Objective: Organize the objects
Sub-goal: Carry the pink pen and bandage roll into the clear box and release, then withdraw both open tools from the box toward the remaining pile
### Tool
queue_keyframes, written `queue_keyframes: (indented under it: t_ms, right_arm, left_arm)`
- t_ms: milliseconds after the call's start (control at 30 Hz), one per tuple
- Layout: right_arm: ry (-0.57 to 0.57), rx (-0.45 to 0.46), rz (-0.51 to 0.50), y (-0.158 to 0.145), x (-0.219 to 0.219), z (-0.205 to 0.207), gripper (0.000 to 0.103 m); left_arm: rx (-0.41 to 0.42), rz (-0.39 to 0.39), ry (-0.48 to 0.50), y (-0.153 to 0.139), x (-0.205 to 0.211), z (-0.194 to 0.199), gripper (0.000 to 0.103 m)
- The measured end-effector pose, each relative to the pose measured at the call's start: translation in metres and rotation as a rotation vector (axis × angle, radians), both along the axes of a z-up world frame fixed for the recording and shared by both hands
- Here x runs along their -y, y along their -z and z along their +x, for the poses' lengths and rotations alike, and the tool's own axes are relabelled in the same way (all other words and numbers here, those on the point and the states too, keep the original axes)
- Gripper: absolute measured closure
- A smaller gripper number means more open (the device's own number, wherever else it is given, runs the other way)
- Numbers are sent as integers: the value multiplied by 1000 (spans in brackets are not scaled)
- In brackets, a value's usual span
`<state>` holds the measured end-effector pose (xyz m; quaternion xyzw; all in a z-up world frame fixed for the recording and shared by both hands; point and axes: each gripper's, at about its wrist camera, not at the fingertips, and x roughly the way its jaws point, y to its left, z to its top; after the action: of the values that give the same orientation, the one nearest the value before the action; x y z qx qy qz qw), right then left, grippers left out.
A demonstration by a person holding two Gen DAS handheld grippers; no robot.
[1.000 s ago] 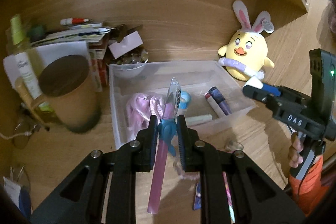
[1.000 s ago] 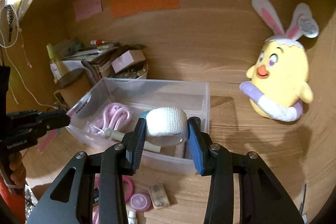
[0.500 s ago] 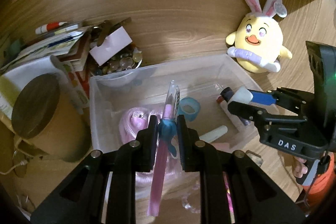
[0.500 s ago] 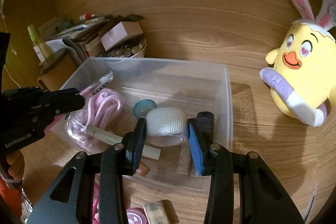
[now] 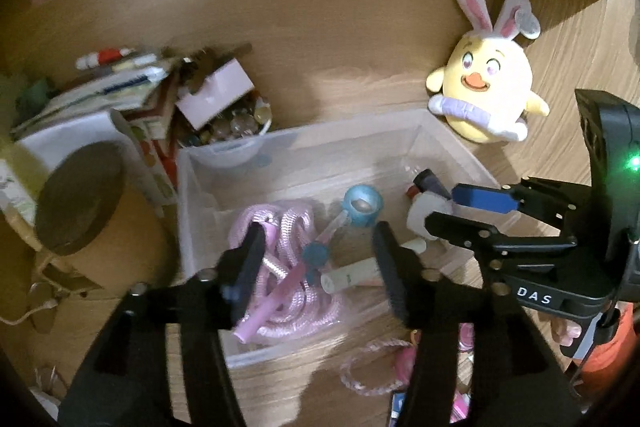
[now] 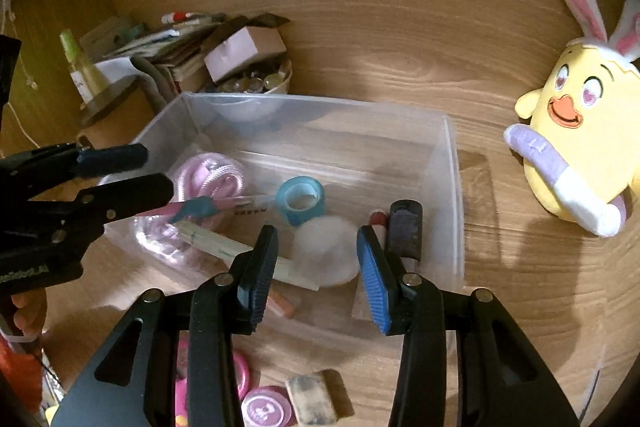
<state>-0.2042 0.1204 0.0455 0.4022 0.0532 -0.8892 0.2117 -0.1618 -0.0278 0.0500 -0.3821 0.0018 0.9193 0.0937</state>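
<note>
Black and spread wide, my left gripper [image 5: 318,269] holds nothing; the pink pen [image 5: 294,277] with its teal clip lies just beyond my tips on the coiled pink rope [image 5: 288,303] inside the clear plastic bin [image 5: 200,187]. My right gripper [image 6: 318,267] is parted too, blue pads bare, with the white gauze roll [image 6: 326,251] blurred between them, down in the same bin, and I cannot tell whether it has landed. Farther in sit a blue tape ring [image 6: 300,199] and a dark marker [image 6: 404,231]. Beyond the bin, against the wooden wall, leans a yellow chick plush [image 6: 576,143].
</note>
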Motion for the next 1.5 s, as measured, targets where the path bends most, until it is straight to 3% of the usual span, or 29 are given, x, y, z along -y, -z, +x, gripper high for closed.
queue_keyframes:
  t_ms: [233,500,1000,1433,1500]
  right_arm:
    - [12,-80,-1,-21,-11,29,47]
    - [26,-101,-9,-21,-29,57,41]
    - [62,36,76,43,-52,71,41]
    - [-7,67,128,59,-42,87,41]
    - [-16,61,133,58,-39,85,48]
  left_arm:
    - [-47,5,-36,-12,3,30,12]
    - [-21,-33,-44,7,-1,62,10]
    - [128,1,-55,68,0,103,10]
    - [158,-98,46,87,-31,122,10]
    - [160,-94,51,88,-33,121,11]
